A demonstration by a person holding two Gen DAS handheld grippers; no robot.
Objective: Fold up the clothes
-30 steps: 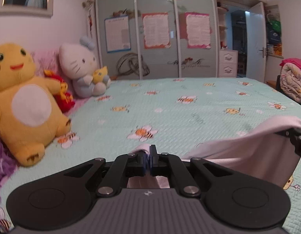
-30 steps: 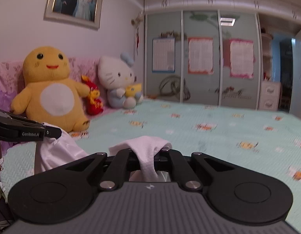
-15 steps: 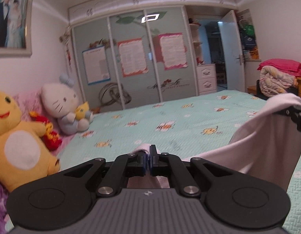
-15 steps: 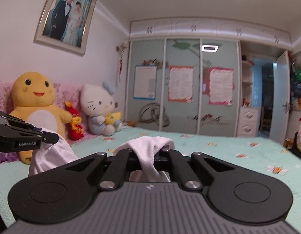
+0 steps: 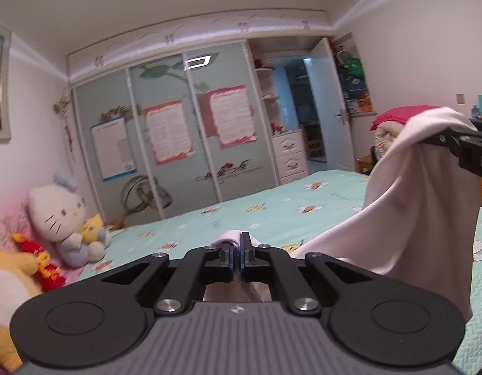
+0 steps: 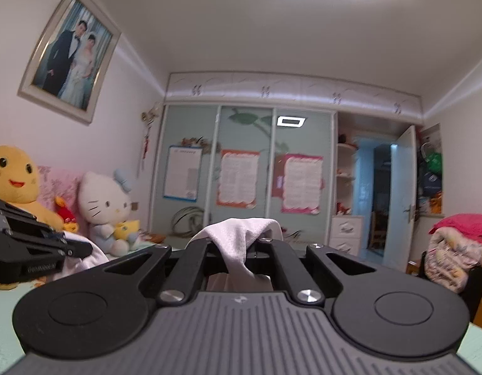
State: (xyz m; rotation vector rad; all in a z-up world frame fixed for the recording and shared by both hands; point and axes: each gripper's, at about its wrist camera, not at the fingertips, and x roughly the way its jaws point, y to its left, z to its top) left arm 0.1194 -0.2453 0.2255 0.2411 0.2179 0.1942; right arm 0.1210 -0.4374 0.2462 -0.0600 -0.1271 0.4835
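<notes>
Holding a white garment (image 5: 409, 206) up between both tools. Our left gripper (image 5: 240, 250) is clenched on one edge of it: the jaws are pressed together with a small bunch of cloth poking out just past the tips at 12 o'clock, and more cloth shows below them through the frame gap.

In the left wrist view the fabric runs from those tips toward 2 o'clock, rising in a broad sheet to the right gripper (image 5: 434, 139), which enters from the right edge at about 3 o'clock. The cloth drapes over that tool's fingertips and hangs down in a curtain, its lower edge apart from the bed (image 5: 272, 215).

In the right wrist view we see the right gripper (image 6: 241, 243) clamped on the garment (image 6: 238, 243): a fold humps over the tips at 12 o'clock and a tail of it drops toward 6 o'clock between the linkage arms. The tips themselves are covered, so we read the grasp from the pinched fold. The left gripper (image 6: 84, 248) shows at 9 o'clock with white cloth bunched just beyond its fingers.

Background: wardrobe (image 6: 241, 172) with posters at 12 o'clock, white cat plush (image 6: 106, 200) and yellow plush (image 6: 16, 175) at 9 o'clock against the headboard.
</notes>
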